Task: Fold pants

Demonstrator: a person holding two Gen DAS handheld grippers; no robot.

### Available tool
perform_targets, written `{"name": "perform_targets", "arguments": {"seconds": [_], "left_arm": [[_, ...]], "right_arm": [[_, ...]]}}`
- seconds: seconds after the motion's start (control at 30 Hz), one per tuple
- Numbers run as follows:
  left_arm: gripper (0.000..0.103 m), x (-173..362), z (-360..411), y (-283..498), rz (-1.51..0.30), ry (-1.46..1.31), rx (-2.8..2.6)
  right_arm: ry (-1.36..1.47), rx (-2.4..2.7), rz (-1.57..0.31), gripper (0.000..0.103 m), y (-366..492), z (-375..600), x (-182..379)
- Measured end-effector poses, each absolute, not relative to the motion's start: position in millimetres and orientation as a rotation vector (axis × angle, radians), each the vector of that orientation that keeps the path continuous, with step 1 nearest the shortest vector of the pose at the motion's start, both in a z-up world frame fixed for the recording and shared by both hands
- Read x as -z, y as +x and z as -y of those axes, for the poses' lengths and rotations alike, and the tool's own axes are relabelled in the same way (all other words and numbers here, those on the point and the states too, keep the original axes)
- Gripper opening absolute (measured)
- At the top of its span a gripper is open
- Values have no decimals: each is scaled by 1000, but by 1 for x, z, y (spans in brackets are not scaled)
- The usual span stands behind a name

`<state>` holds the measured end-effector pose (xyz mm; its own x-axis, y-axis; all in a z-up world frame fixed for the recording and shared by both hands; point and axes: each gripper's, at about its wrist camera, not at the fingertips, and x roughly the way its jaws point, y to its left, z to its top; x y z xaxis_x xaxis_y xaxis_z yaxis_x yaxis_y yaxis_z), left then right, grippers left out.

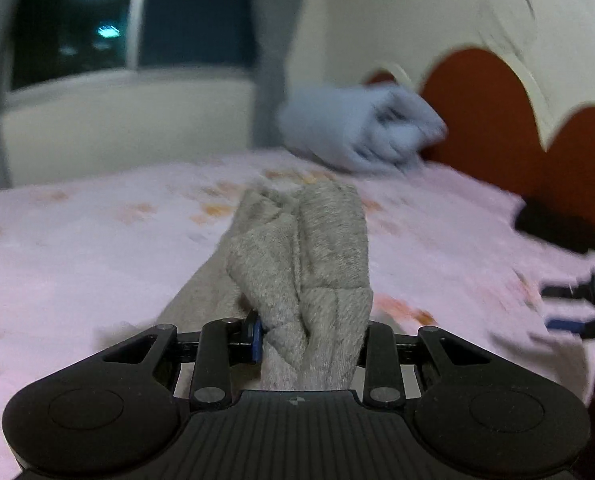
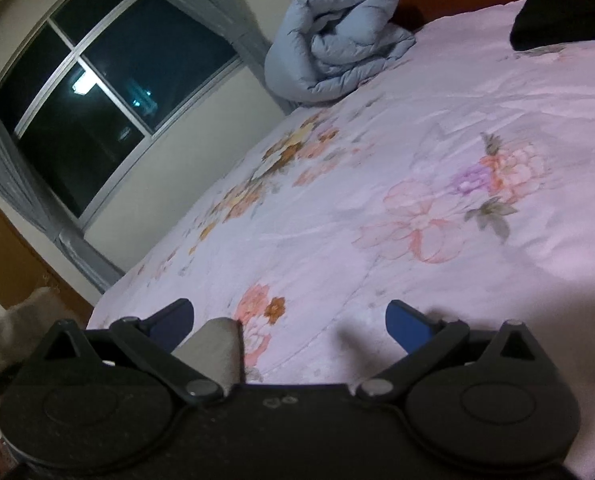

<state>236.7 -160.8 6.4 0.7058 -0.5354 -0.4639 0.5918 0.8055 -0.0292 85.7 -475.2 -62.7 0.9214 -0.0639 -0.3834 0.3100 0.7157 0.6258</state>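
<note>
The grey pants (image 1: 309,264) are bunched between the fingers of my left gripper (image 1: 311,340), which is shut on them and holds them above the pink floral bed sheet (image 1: 77,248). The cloth trails forward and down to the bed. My right gripper (image 2: 289,328) is open, low over the sheet (image 2: 417,140). A small grey piece of the pants (image 2: 215,350) lies by its left finger, not clamped. The right gripper also shows at the right edge of the left wrist view (image 1: 577,308), blurred.
A rolled light-blue duvet (image 2: 337,36) lies at the head of the bed, also in the left wrist view (image 1: 361,128). A black folded item (image 2: 561,16) sits near the red headboard (image 1: 497,120). A dark window (image 2: 97,108) with grey curtains stands beside the bed.
</note>
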Motion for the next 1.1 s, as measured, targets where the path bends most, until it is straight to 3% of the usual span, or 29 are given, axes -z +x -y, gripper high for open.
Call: {"name": "perform_targets", "arguments": {"seconds": [0.3,0.33,0.37,0.4,0.43,0.7,0.9,1.1], "left_arm": [[33,54,250,177,-501,446,661],[41,56,253,176,-505,458,660],[62,55,255,174,-514,443,675],[77,48,257,177,-517,422,688],[103,41,252,171,-490,378,689],[103,-12,142,181,-482,-25,533],[103,-9,25,210,-549,-228,262],[103,19,-39,210,-632,-363,140]], "right_arm": [[802,237,-335,97,75,498,73],[805,238,-337,97,75,499,74],[811,240,-338,97,75,500,74],[824,243,-338,97,75,502,76],[831,243,-337,97,75,502,76],[747,62,-360,97,92,470,57],[605,-252,-433,93,140,373,26],[398,-235,-551,90,175,300,29]]}}
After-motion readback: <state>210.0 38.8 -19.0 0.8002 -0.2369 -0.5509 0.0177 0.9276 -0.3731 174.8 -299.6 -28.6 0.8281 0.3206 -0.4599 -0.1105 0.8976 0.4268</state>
